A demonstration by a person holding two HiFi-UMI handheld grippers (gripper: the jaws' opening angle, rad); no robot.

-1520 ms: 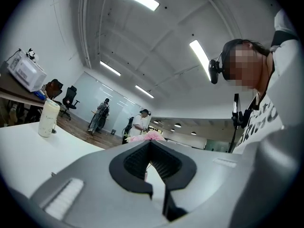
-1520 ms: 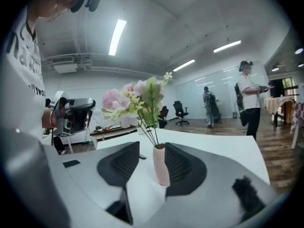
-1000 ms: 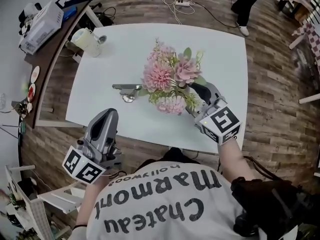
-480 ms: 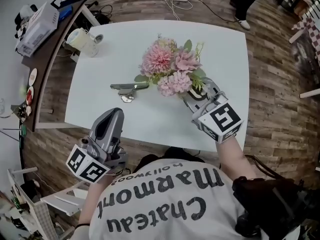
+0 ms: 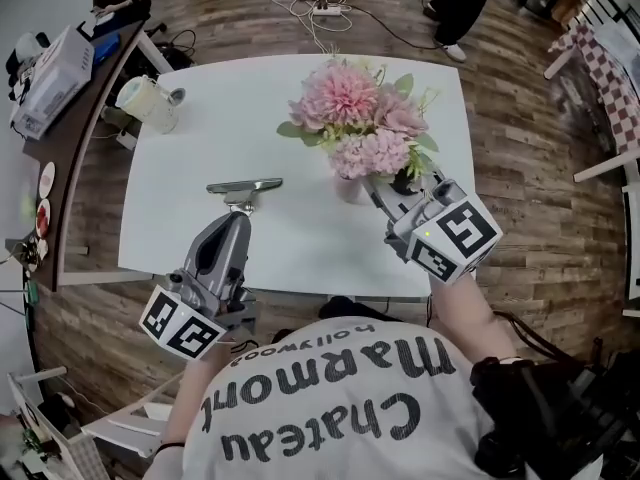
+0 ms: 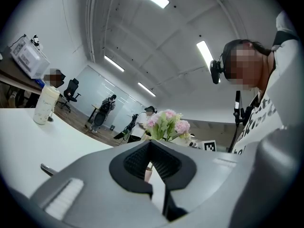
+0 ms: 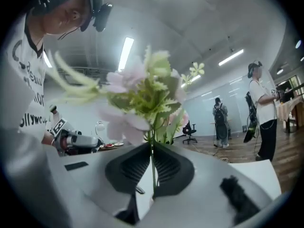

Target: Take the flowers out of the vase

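A bunch of pink flowers [image 5: 362, 118] with green leaves stands above a small pale vase [image 5: 349, 188] on the white table [image 5: 200, 158]. My right gripper [image 5: 385, 190] reaches in from the right under the blooms. Its jaws are closing, and a thin green stem [image 7: 152, 165] runs up between the pads, which pinch it. The blooms [image 7: 137, 94] fill the right gripper view. My left gripper [image 5: 238, 220] hangs shut and holds nothing at the table's near edge, apart from the flowers. In the left gripper view, the vase [image 6: 148, 173] and the flowers [image 6: 166, 123] show beyond its jaws.
A grey metal piece [image 5: 243, 186] lies on the table between the left gripper and the vase. A pale cup [image 5: 145, 98] stands at the far left corner. A dark side bench [image 5: 60, 118] runs along the left. Cables [image 5: 315, 3] lie on the wooden floor beyond.
The right gripper's jaws have closed on the stems and it has risen, lifting the bunch. The left gripper has edged slightly towards the table.
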